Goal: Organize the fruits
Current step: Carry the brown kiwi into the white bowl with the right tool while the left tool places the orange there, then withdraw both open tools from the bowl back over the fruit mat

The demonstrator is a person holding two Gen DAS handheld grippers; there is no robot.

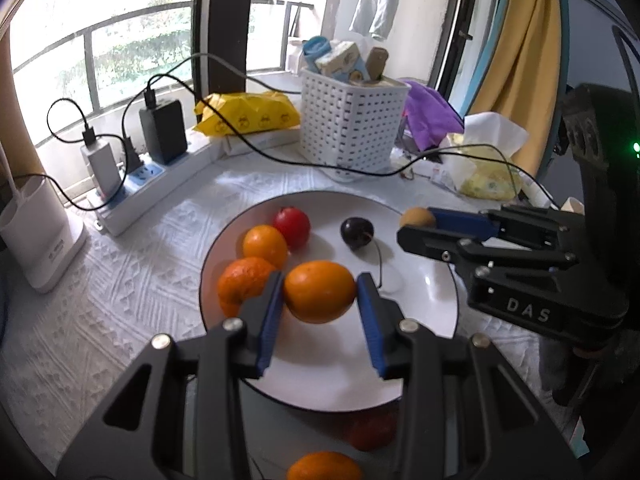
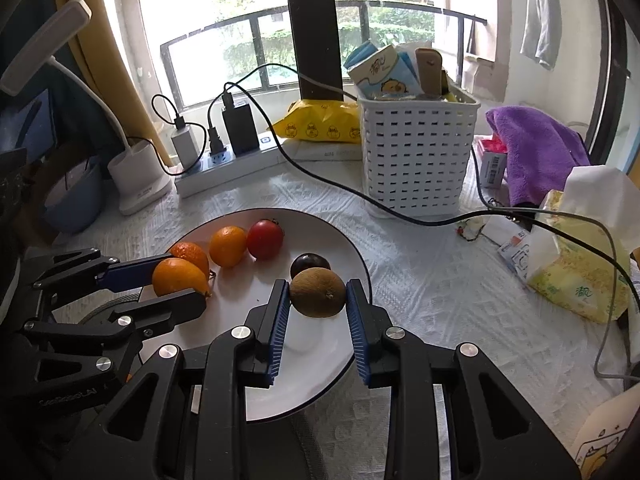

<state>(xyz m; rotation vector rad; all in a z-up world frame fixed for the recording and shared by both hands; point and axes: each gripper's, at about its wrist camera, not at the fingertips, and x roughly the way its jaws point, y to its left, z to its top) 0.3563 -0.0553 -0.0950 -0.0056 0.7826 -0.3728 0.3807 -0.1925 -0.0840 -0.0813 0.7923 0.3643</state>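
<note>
On the far left a white lamp base (image 2: 138, 178) stands beside a power strip (image 2: 224, 170) loaded with chargers. Next, over the left half of the white plate (image 2: 352, 248), the left gripper (image 1: 320, 292) is clamped on an orange (image 1: 320, 291), blue pads pressed to both its sides; it seems to hang just above the plate, though the fisheye view makes that hard to judge. Behind it on the plate lie a wrinkled mandarin (image 1: 242, 282), a smaller orange (image 1: 265, 245) touching it, and a red tomato (image 1: 293, 226) just beyond. Further right on the plate sits a dark plum (image 1: 357, 233), apart from the oranges. In front of the plum, the right gripper (image 2: 318, 298) is closed on a brown kiwi (image 2: 318, 292) over the plate's right side. Behind the plate a white perforated basket (image 2: 416, 160) holds tissue packs, with a yellow packet (image 2: 320, 124) to its left. A purple cloth (image 2: 536, 148) and a yellow tissue pack (image 2: 580, 264) lie at the right edge.
</note>
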